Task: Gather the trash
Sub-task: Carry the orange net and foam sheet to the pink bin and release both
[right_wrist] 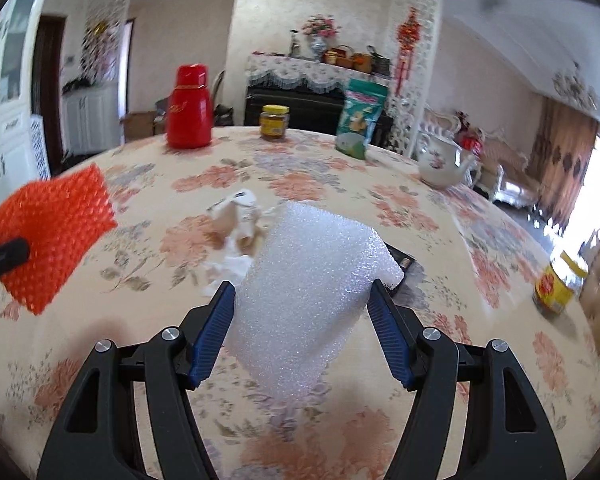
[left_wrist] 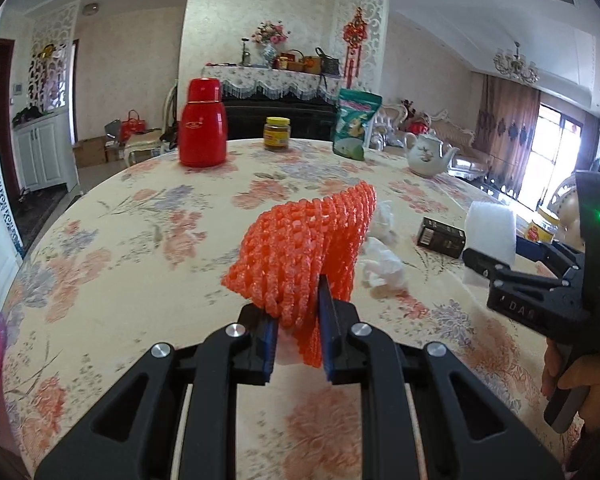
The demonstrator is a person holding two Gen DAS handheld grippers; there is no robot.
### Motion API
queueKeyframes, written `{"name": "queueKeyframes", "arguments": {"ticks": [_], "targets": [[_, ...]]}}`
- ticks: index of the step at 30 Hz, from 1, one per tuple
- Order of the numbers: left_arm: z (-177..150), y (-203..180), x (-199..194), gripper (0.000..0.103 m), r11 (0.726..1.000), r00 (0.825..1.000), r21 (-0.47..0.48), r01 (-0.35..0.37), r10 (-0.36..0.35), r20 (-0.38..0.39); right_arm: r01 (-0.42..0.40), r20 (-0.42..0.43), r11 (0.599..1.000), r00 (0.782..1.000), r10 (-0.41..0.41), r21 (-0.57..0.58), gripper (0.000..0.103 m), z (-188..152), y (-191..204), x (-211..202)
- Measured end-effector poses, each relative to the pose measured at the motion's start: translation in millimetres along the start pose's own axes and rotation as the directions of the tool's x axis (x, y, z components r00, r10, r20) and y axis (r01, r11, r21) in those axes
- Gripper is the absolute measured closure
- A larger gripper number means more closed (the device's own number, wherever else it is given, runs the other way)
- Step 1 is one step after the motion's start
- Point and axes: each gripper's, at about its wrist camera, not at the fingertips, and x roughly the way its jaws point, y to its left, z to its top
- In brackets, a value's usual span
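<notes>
**Grippers carry foam trash above the table**

Blue pads of the left gripper [left_wrist: 300, 320] pinch an orange foam net [left_wrist: 304, 248] narrowly. The right gripper [right_wrist: 300, 320] clamps a white foam sheet [right_wrist: 308, 288] between wide-set pads. Crumpled tissue [right_wrist: 236, 220] lies on the floral tablecloth [right_wrist: 100, 340], beyond both.

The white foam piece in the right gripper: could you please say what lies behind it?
Behind the white foam piece, crumpled tissues and a dark box's corner; the rest is covered.
</notes>
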Motion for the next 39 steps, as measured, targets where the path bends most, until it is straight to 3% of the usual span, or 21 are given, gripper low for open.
{"name": "queueKeyframes", "arguments": {"ticks": [5,11,21,28,34,39], "targets": [[-7.6,21.1,-20.6,0.085,0.999,0.999,-0.013,-0.034,0.034,0.017,-0.047,-0.006,0.996,0.999,0.047,-0.080,0.039,2.7,35.2,-11.6],[-18.9,56.1,-45.5,0.085,0.993,0.993,-0.024,-0.116,0.116,0.030,-0.162,0.002,0.976,0.986,0.164,-0.148,0.039,9.1,88.3,-26.3],[-40.3,138.6,-91.0,0.085,0.953,0.955,-0.059,-0.297,0.298,0.009,-0.336,0.009,0.908,0.937,0.349,-0.250,0.039,29.5,194.4,-43.8],[-44.3,191.2,-137.0,0.085,0.904,0.907,-0.102,-0.416,0.421,0.025,-0.469,0.015,0.836,0.870,0.493,-0.286,0.038,49.3,266.4,-61.6],[-49.1,241.0,-181.0,0.085,0.848,0.855,-0.145,-0.509,0.518,0.032,-0.588,0.004,0.748,0.785,0.619,-0.308,0.038,62.8,326.7,-72.5],[-62.4,298.1,-207.4,0.085,0.799,0.817,-0.196,-0.569,0.577,-0.018,-0.655,-0.016,0.673,0.721,0.693,-0.343,0.038,67.9,368.9,-76.3]]}}
